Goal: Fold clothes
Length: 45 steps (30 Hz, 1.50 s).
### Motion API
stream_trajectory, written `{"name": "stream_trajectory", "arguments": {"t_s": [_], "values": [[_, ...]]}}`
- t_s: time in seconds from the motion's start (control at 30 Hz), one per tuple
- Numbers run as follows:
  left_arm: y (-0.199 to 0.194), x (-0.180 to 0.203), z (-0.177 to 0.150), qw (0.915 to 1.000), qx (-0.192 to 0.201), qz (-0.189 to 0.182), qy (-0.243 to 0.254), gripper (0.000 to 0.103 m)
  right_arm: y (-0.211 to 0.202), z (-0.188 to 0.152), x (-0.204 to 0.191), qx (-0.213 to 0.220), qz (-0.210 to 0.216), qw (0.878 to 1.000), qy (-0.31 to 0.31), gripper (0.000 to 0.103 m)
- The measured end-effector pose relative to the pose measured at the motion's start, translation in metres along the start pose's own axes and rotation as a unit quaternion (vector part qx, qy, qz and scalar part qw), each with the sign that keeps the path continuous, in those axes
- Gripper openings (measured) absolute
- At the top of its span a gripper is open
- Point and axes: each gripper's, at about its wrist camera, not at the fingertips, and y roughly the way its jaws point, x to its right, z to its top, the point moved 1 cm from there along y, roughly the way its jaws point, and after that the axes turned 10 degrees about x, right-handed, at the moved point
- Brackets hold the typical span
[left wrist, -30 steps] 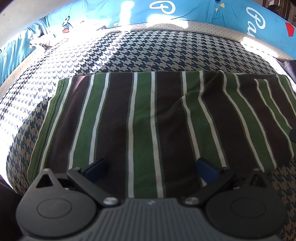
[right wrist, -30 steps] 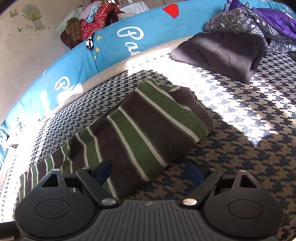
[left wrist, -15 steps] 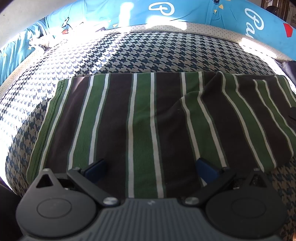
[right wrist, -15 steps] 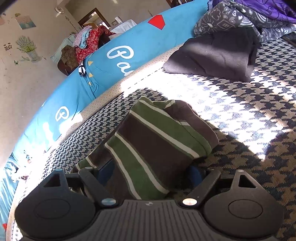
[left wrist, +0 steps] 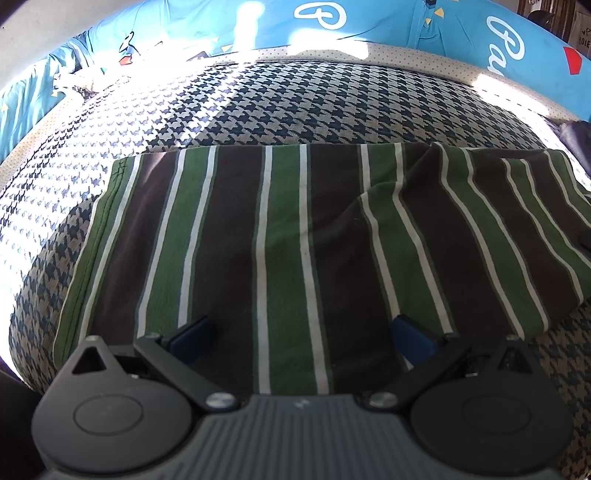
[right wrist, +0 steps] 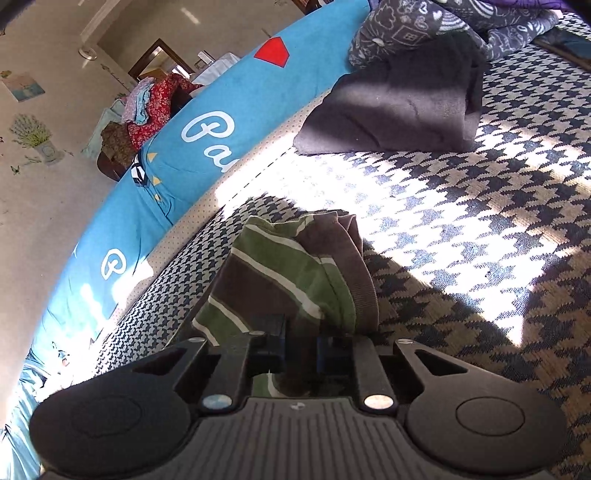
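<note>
A green, brown and white striped garment [left wrist: 295, 236] lies folded lengthwise on the houndstooth bed cover [left wrist: 280, 107]. My left gripper [left wrist: 301, 334] is open, its blue pads spread over the garment's near edge, holding nothing. In the right wrist view my right gripper [right wrist: 301, 347] is shut on the right end of the striped garment [right wrist: 295, 273], which bunches up between the pads and lifts off the cover.
A dark folded garment [right wrist: 395, 107] and a grey patterned pile [right wrist: 443, 29] lie at the far right of the bed. A blue printed sheet [right wrist: 207, 133] runs along the far edge. More clothes [right wrist: 147, 103] sit on furniture beyond.
My right gripper moved forward onto the garment's right end and shut on it, bunching the cloth. My left gripper stayed open and barely moved.
</note>
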Motion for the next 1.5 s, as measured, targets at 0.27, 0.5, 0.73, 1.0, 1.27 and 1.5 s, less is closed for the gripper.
{"name": "stream_trajectory", "arguments": {"t_s": [0.27,0.5,0.73,1.0,1.27,1.5], "values": [[-0.004,-0.007,-0.001,0.9999,0.0,0.002,-0.011,0.103,-0.02,-0.006,-0.043,0.048,0.037,0.987,-0.149,0.012],[-0.004,-0.021,0.001,0.9993,-0.002,0.01,-0.035,0.103,-0.034,-0.034,-0.084,0.082,0.084,0.942,-0.314,0.012],[-0.005,-0.043,0.001,0.9979,-0.002,0.022,-0.061,0.103,-0.053,-0.103,-0.124,0.118,0.149,0.816,-0.546,0.012],[-0.006,-0.058,-0.003,0.997,-0.002,0.026,-0.072,0.103,-0.049,-0.177,-0.121,0.061,0.185,0.681,-0.706,0.013],[-0.007,-0.06,-0.004,0.9969,-0.002,0.027,-0.074,0.103,-0.05,-0.139,-0.124,-0.017,0.237,0.78,-0.579,0.024],[-0.009,-0.065,-0.003,0.9963,0.001,0.025,-0.082,0.103,-0.063,-0.116,-0.13,-0.032,0.274,0.816,-0.509,0.04]]}}
